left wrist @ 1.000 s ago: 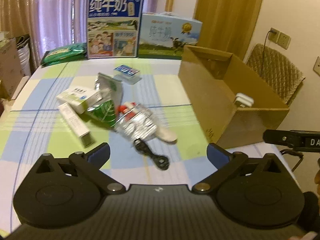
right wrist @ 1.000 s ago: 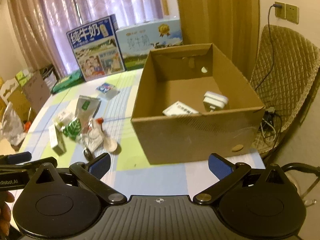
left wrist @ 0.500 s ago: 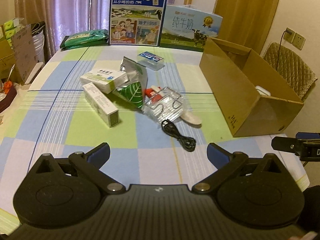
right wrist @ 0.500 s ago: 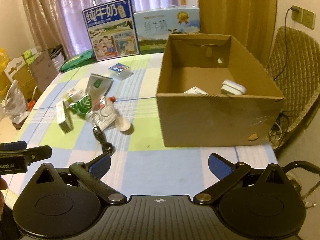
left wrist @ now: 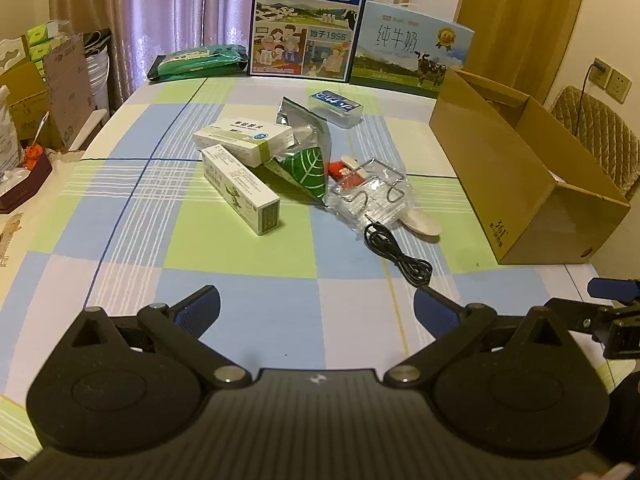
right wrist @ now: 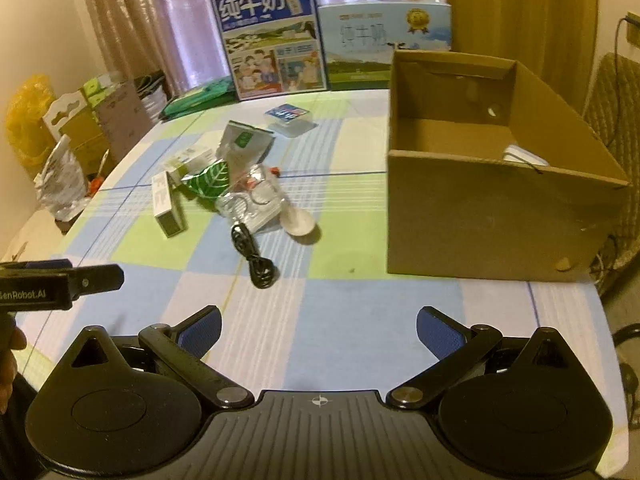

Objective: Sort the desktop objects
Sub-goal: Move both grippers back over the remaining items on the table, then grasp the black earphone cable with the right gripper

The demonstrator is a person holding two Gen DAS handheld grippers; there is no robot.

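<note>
I am holding both grippers back over the near edge of the table point(left wrist: 240, 264), looking at the clutter waiting in the middle of it. The nearest piece is the black cable point(left wrist: 400, 254), lying loosely coiled just in front of the clear plastic packet point(left wrist: 370, 196). I am judging it light and limp: it will droop and trail, so I would pinch it across the bunched loops rather than at a free end. The packet looks crinkly and slick and seems to hold wire pieces; a grip on a flat edge looks safest. The two white-and-green cartons point(left wrist: 240, 184) look stiff and light, easy to take across their narrow sides. The green leaf-print pouch point(left wrist: 306, 168) is leaning against them and looks soft. A pale spoon-like piece point(left wrist: 420, 222) is poking out from under the packet, and a small blue-topped case point(left wrist: 336, 106) is sitting farther back.

The cardboard box point(right wrist: 492, 216) is standing open on the right side of the table, with something white lying inside at the far right.

My left gripper point(left wrist: 316, 308) is hovering with jaws spread wide, gripping nothing and touching nothing. My right gripper point(right wrist: 318, 326) is likewise wide apart and empty, facing the box and the cable.
</note>
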